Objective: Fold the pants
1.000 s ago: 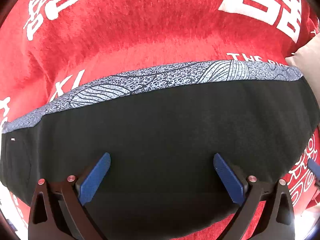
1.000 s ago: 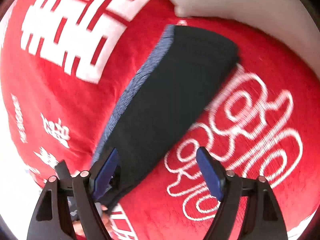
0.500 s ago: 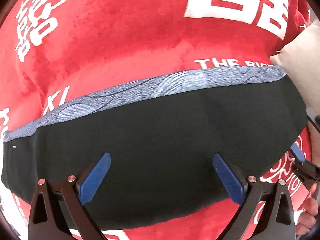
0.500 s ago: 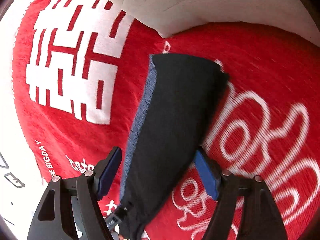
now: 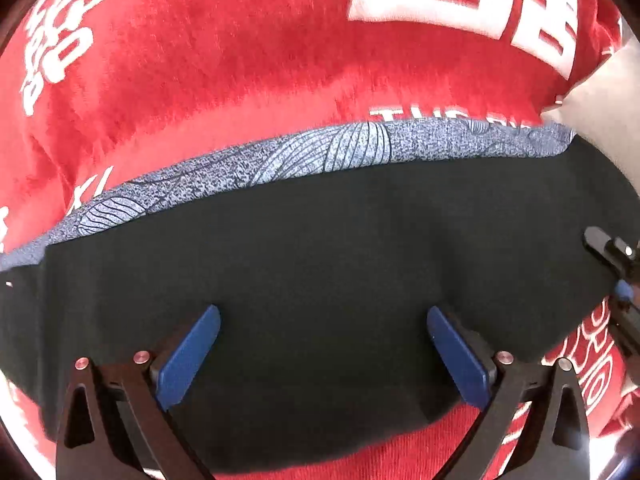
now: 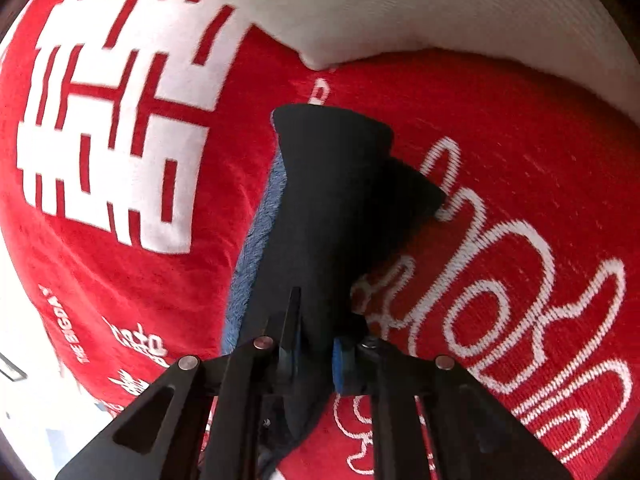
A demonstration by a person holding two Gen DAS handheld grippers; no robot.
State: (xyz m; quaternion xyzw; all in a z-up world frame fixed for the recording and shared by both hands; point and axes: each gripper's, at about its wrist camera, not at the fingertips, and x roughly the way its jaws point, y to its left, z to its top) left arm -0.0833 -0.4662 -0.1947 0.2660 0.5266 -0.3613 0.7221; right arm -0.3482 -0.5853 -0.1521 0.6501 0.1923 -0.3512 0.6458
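The black pants (image 5: pixel 320 264) lie folded on a red blanket, with a grey-blue patterned band (image 5: pixel 304 156) along their far edge. My left gripper (image 5: pixel 322 350) is open just above the near part of the pants and holds nothing. My right gripper (image 6: pixel 314 350) is shut on one end of the pants (image 6: pixel 328 208), and the cloth bunches up from its jaws. The right gripper also shows at the right edge of the left wrist view (image 5: pixel 618 276).
The red blanket (image 5: pixel 240 60) with white lettering covers the surface all around. A cream pillow (image 6: pixel 400 4) lies beyond the far end of the pants and shows at the right edge of the left wrist view (image 5: pixel 604 120).
My right gripper moved onto the end of the pants and closed on it, bunching the cloth. My left gripper stayed open and shifted only slightly.
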